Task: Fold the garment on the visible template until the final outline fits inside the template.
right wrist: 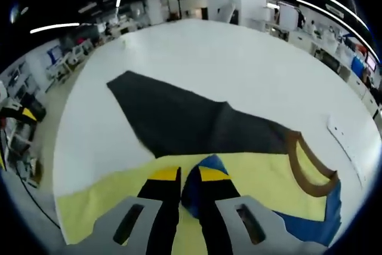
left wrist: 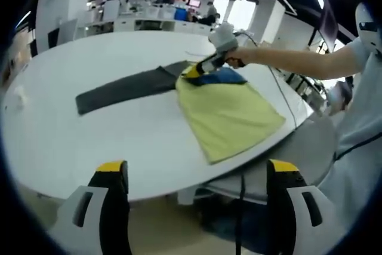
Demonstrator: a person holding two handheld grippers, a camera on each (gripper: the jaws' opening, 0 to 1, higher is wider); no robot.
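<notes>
**Folding a yellow garment: right hand-held gripper pinching the cloth**

Looking along the left hand-held gripper [left wrist: 197, 177] in the left gripper view, its two yellow-tipped jaws stand spread wide apart with nothing between them, held back off the near edge of the white surface [left wrist: 119, 141]; this placement probably keeps it clear while the other tool works. On the surface lies the garment [left wrist: 230, 114], a pale yellow piece with a blue inner face showing at its far end, where cloth is turned over. A dark grey template [left wrist: 125, 88] stretches away from beneath it toward the left. The right hand-held gripper [left wrist: 200, 71], held by a person's hand [left wrist: 239, 59], sits low at the garment's far edge.

In the right gripper view, the right hand-held gripper [right wrist: 190, 180] has its jaws pressed together on a fold of the garment [right wrist: 262, 171], blue fabric caught between them, presumably to carry that edge over. Yellow cloth spreads to both sides, with a brown neckband [right wrist: 310, 168] and blue lining at right. The template [right wrist: 179, 120] lies just beyond, partly covered by the garment.
</notes>
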